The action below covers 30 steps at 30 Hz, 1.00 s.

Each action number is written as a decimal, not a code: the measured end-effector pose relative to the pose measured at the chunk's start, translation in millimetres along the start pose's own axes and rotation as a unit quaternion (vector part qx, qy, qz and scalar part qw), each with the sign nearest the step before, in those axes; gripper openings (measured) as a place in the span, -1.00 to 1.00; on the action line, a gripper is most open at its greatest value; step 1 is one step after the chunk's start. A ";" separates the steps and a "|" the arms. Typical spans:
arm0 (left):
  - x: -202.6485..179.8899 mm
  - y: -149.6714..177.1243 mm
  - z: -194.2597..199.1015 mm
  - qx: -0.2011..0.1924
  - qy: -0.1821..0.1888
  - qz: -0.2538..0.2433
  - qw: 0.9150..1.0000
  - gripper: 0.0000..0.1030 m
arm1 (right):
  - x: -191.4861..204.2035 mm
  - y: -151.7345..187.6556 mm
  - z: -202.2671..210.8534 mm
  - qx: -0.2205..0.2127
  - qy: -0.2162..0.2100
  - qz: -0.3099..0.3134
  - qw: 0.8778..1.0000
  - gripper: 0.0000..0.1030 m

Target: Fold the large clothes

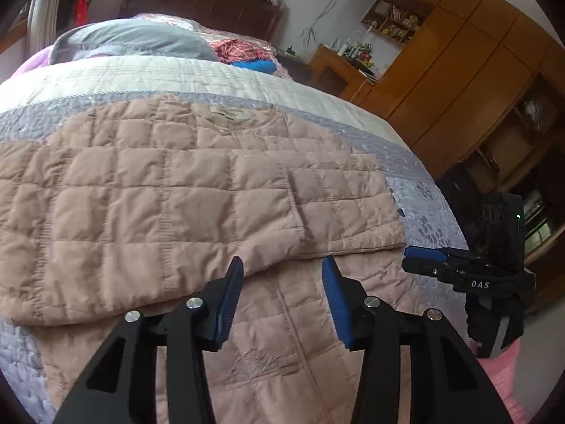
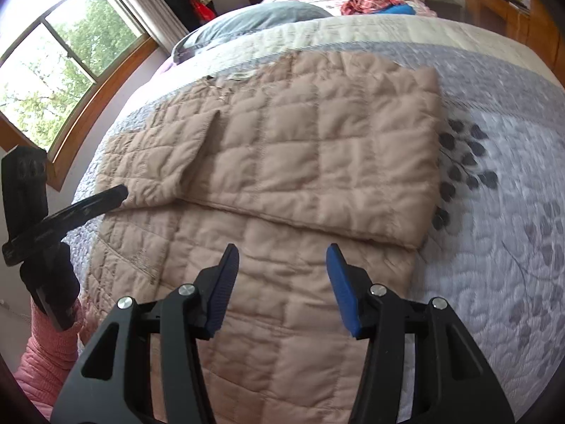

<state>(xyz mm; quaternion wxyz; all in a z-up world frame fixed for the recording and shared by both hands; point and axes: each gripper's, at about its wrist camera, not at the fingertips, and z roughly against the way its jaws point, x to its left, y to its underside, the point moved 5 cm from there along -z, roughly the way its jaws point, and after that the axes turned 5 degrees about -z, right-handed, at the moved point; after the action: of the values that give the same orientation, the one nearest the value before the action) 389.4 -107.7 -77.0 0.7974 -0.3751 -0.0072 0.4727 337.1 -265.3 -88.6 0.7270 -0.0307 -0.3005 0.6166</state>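
A tan quilted jacket [image 1: 176, 194] lies spread on the bed, its upper layer folded over the lower part. My left gripper [image 1: 282, 272] hovers open just above the fold's near edge, and nothing sits between its blue pads. In the right wrist view the same jacket [image 2: 300, 148] shows a sleeve folded in at the left, and the left gripper [image 2: 118, 192] points at that sleeve's cuff. My right gripper [image 2: 282, 258] is open over the lower layer near the jacket's right side, holding nothing. From the left wrist view the right gripper [image 1: 418, 261] appears side-on by the jacket's right corner.
The grey and white quilted bedspread [image 2: 494, 212] covers the bed. A grey pillow [image 2: 254, 21] and red and blue clothes [image 2: 378, 3] lie at the head end. A wooden wardrobe [image 1: 459, 70] stands to the right, a window [image 2: 63, 53] to the left. A pink sleeve [image 2: 46, 349] holds the left gripper.
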 end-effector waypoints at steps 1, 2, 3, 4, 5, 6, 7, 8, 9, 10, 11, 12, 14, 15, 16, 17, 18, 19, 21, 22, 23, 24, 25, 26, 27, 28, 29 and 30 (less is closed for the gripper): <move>11.8 0.2 9.9 -0.005 -0.030 0.000 1.000 -0.10 | 8.4 -6.1 -2.1 0.003 -0.008 0.003 1.000 0.00; 28.6 -0.1 17.4 -0.007 -0.071 0.002 0.997 -0.09 | 17.3 -12.7 -5.7 0.009 -0.021 0.006 1.000 0.00; 47.0 0.3 21.7 -0.004 -0.112 0.009 0.994 -0.09 | 25.9 -19.9 -10.9 0.018 -0.038 0.005 0.999 0.00; 70.6 2.7 24.3 0.005 -0.161 0.021 0.987 -0.10 | 32.1 -25.7 -14.3 0.025 -0.050 -0.001 0.998 0.00; 88.4 4.4 23.9 0.015 -0.192 0.033 0.981 -0.12 | 39.2 -32.2 -20.6 0.034 -0.061 -0.005 0.998 0.00; 107.8 8.0 24.2 0.019 -0.211 0.048 0.976 -0.13 | 49.2 -39.2 -30.0 0.045 -0.069 -0.003 0.997 0.00; 122.4 12.3 23.0 0.023 -0.217 0.061 0.974 -0.13 | 59.0 -43.2 -37.8 0.050 -0.072 -0.001 0.996 0.00; 132.5 17.2 21.4 0.027 -0.213 0.070 0.974 -0.13 | 66.6 -47.3 -45.1 0.056 -0.074 0.000 0.996 0.00; 139.3 22.0 17.9 0.029 -0.201 0.077 0.976 -0.13 | 75.7 -52.5 -56.0 0.066 -0.078 0.002 0.995 0.00; 142.5 25.7 15.4 0.027 -0.192 0.077 0.978 -0.13 | 80.3 -55.1 -63.7 0.073 -0.081 0.002 0.994 0.00; 143.4 28.2 12.3 0.024 -0.188 0.075 0.979 -0.13 | 85.8 -58.2 -74.5 0.080 -0.083 -0.002 0.993 0.00; 143.5 30.5 9.0 0.021 -0.186 0.073 0.980 -0.13 | 89.3 -59.9 -83.9 0.087 -0.084 -0.005 0.993 0.00; 142.1 32.7 4.4 0.013 -0.186 0.071 0.980 -0.13 | 94.4 -62.2 -104.1 0.105 -0.086 -0.013 0.991 -0.02; 140.3 32.3 2.9 0.011 -0.187 0.068 0.980 -0.13 | 95.7 -62.0 -111.8 0.109 -0.084 -0.017 0.990 -0.13; 139.6 33.0 3.1 0.011 -0.188 0.064 0.980 -0.13 | 97.2 -63.0 -118.3 0.108 -0.079 -0.015 0.991 -0.22; 138.9 33.4 1.8 0.011 -0.188 0.064 0.980 -0.13 | 98.3 -64.0 -120.1 0.105 -0.077 -0.012 0.991 -0.39; 139.2 31.9 2.0 0.011 -0.187 0.065 0.980 -0.13 | 98.6 -65.0 -120.6 0.101 -0.077 -0.012 0.992 -0.65; 139.2 30.8 2.7 0.013 -0.186 0.066 0.980 -0.13 | 98.6 -65.9 -120.2 0.099 -0.077 -0.012 0.992 -0.78; 136.1 26.7 7.5 0.016 -0.188 0.066 0.980 -0.13 | 101.9 -69.3 -116.0 0.096 -0.082 -0.012 0.992 -0.91; 131.6 24.2 12.9 0.011 -0.183 0.066 0.981 -0.13 | 102.8 -70.8 -107.4 0.086 -0.080 -0.003 0.993 -0.92; 126.2 19.6 16.9 0.002 -0.172 0.066 0.983 -0.13 | 102.9 -72.1 -97.9 0.074 -0.078 0.005 0.994 -0.93; 120.1 14.8 23.2 -0.012 -0.162 0.064 0.985 -0.13 | 104.1 -75.5 -82.2 0.054 -0.077 0.016 0.995 -0.93; 116.3 10.5 28.7 -0.023 -0.160 0.060 0.985 -0.13 | 104.6 -78.8 -68.1 0.038 -0.079 0.021 0.996 -0.93; 110.2 5.6 34.6 -0.035 -0.161 0.053 0.985 -0.13 | 103.0 -81.4 -53.7 0.024 -0.081 0.023 0.996 -0.93; 104.8 1.0 38.3 -0.044 -0.162 0.047 0.985 -0.13 | 101.2 -83.7 -41.7 0.012 -0.080 0.025 0.996 -0.93; 100.2 -2.8 40.1 -0.049 -0.164 0.042 0.984 -0.13 | 97.7 -86.7 -25.0 -0.006 -0.071 0.028 0.997 -0.93; 95.9 -6.5 39.7 -0.051 -0.166 0.036 0.984 -0.13 | 94.1 -88.9 -11.1 -0.022 -0.061 0.032 0.997 -0.93; 91.0 -10.1 38.0 -0.052 -0.167 0.028 0.984 -0.13 | 91.3 -90.1 -1.0 -0.032 -0.050 0.032 0.998 -0.93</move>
<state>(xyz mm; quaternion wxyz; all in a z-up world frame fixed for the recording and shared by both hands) 433.4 -18.9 -74.9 0.7512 -0.3317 -0.1540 0.5494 422.1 -202.8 -15.6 0.6895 -0.0327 -0.3554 0.6303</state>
